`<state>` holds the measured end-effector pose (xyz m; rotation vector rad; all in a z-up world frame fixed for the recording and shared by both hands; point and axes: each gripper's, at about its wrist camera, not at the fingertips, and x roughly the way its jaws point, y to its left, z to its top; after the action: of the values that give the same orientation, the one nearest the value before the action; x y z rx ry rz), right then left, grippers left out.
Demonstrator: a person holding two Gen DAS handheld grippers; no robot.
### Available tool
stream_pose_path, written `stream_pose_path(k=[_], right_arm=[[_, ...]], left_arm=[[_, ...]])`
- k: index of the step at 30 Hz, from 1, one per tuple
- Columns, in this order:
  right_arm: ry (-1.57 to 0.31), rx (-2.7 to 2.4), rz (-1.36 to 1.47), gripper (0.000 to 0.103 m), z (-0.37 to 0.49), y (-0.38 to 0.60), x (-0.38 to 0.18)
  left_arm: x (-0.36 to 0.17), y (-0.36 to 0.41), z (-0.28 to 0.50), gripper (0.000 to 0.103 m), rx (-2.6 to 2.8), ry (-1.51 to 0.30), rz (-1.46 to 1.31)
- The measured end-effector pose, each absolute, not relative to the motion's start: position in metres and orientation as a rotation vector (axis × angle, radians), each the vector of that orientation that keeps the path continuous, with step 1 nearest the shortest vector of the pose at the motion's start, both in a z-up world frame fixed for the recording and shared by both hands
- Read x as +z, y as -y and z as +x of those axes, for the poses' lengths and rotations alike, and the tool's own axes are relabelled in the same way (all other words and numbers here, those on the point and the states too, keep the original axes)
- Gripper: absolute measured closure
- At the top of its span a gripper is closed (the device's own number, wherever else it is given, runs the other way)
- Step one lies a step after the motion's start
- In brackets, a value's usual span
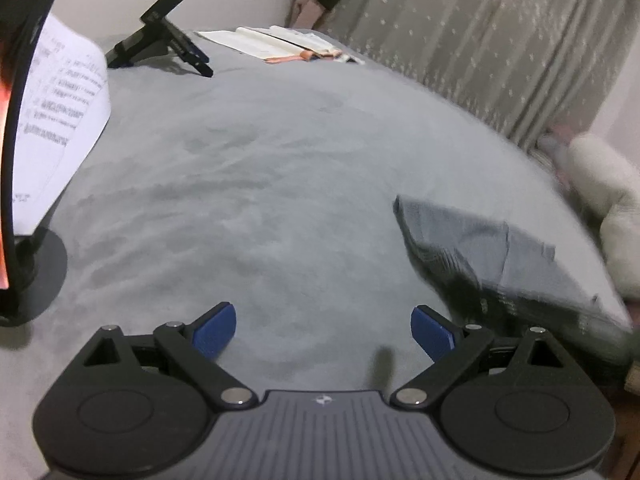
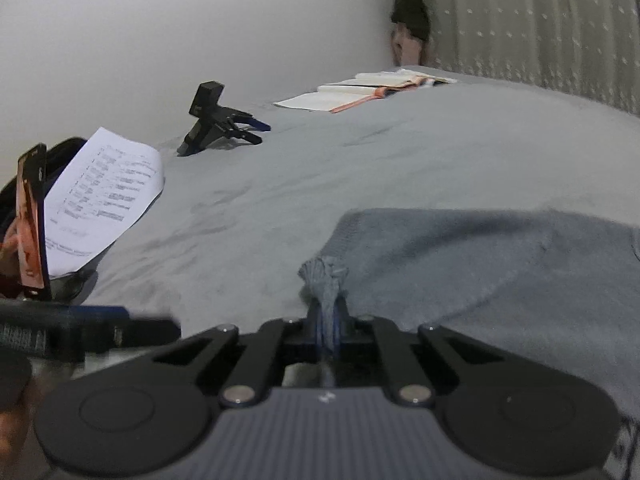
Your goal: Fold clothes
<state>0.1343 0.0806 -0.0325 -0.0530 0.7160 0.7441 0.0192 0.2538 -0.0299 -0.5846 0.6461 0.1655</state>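
My right claw [image 2: 327, 320] is clamped on a bunched corner of the grey garment [image 2: 480, 264] lying on the bed [image 2: 360, 152], my left claw [image 1: 323, 330] gapes empty (the thin pinch could slip if I tug).

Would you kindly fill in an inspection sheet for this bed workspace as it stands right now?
Surface: grey bedspread, rumpled, covering the whole work area.
Job's things: grey-blue garment lying on the spread, one bunched edge pinched.
Clutter: printed sheet propped at the left; black stand farther back; open book at the far edge.
Grippers: right gripper shut on the garment; left gripper open, nothing between its blue pads.
Cables: nothing seen.
Surroundings: pale wall behind, patterned curtain on the right, white pillows beside the bed.
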Motion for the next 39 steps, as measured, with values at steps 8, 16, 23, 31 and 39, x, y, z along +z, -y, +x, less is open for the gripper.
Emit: stream_pose_path(k=[8, 16, 23, 31, 39], right_arm=[[-0.734, 0.745, 0.054, 0.098, 0.142, -0.064, -0.046], [-0.756, 0.845, 0.235, 0.095, 0.154, -0.036, -0.056], [-0.776, 0.874, 0.312, 0.095, 0.163, -0.024, -0.061], [-0.749, 0.829, 0.270, 0.095, 0.157, -0.027, -0.057], [-0.690, 0.730, 0.215, 0.097, 0.138, -0.055, -0.049]], left_arm=[[-0.043, -0.276, 0.051, 0.013, 0.068, -0.577, -0.755], [-0.057, -0.277, 0.139, 0.031, -0.038, -0.622, -0.790], [-0.077, -0.290, 0.175, 0.079, -0.121, -0.639, -0.891], [-0.095, -0.289, 0.186, 0.102, -0.164, -0.606, -0.979], [-0.080, -0.288, 0.184, 0.103, 0.025, -0.507, -0.853]])
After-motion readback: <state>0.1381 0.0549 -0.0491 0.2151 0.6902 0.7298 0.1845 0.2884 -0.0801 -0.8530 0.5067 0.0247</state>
